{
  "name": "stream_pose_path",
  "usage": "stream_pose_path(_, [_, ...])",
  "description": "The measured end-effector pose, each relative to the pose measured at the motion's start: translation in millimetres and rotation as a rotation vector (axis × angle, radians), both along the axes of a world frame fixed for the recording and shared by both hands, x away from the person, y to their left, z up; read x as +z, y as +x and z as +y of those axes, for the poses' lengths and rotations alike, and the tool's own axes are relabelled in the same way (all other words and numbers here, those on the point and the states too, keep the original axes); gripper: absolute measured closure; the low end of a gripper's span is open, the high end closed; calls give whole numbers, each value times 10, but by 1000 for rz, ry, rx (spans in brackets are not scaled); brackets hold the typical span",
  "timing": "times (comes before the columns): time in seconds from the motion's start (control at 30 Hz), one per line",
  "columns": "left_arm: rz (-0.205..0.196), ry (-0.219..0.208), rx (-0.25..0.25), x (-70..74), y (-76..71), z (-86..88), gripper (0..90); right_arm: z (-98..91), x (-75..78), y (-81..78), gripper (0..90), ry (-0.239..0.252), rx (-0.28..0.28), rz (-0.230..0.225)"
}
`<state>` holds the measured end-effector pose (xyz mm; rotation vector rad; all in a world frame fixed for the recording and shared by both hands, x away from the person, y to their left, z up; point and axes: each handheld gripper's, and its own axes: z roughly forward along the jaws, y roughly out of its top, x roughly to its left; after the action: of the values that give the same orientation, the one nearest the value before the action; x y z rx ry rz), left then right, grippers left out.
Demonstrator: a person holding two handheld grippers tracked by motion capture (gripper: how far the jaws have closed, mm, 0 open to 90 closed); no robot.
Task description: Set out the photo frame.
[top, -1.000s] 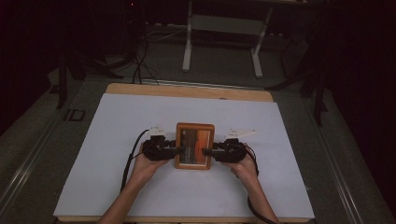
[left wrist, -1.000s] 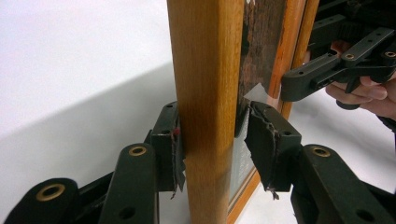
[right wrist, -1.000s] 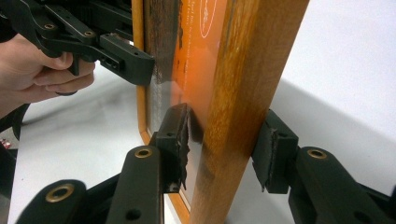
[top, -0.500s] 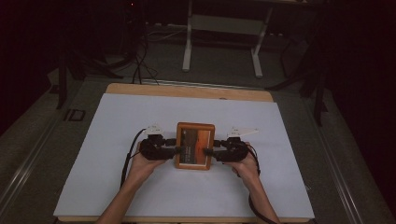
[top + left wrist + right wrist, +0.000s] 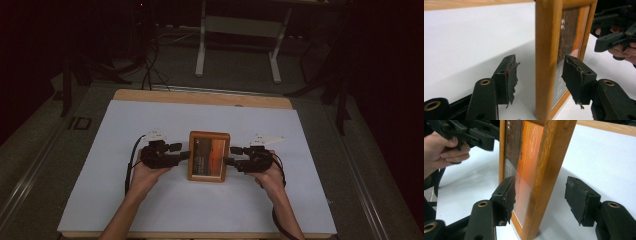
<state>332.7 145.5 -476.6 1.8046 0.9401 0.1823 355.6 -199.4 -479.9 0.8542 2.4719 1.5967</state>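
Note:
A wooden picture frame (image 5: 209, 156) with an orange and brown print stands upright at the middle of the white table (image 5: 150, 210), its face towards the person. My left gripper (image 5: 186, 154) straddles its left edge (image 5: 546, 37), one pad behind and one in front. Its jaws have just been opening, and neither pad (image 5: 509, 77) touches the wood. My right gripper (image 5: 229, 160) straddles the right edge (image 5: 554, 150) the same way. Its jaws have also just been opening, with gaps on both sides of the wood.
A wooden border (image 5: 200, 97) runs along the table's far edge. Beyond it on the dark floor stand the white legs of a stand (image 5: 237, 45) and some cables (image 5: 150, 65). White surface lies around the frame on all sides.
Both grippers' jaws have spread apart and let go of the frame's side edges. The left hand has drawn back a little to the left. The frame has stayed where it was.

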Motion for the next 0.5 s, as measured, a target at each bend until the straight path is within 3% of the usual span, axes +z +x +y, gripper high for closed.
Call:
stream_pose_path(0.1, [-6, 14, 16, 29, -5, 38, 445, -26, 20, -7, 404, 1, -3, -5])
stream_pose_path(0.3, [-16, 76, 96, 113, -21, 202, 441, -195, 56, -1, 401, -6, -45, -9])
stream_pose_path(0.5, [-4, 131, 160, 77, 5, 306, 442, -377, 43, 21, 400, 7, -105, 0])
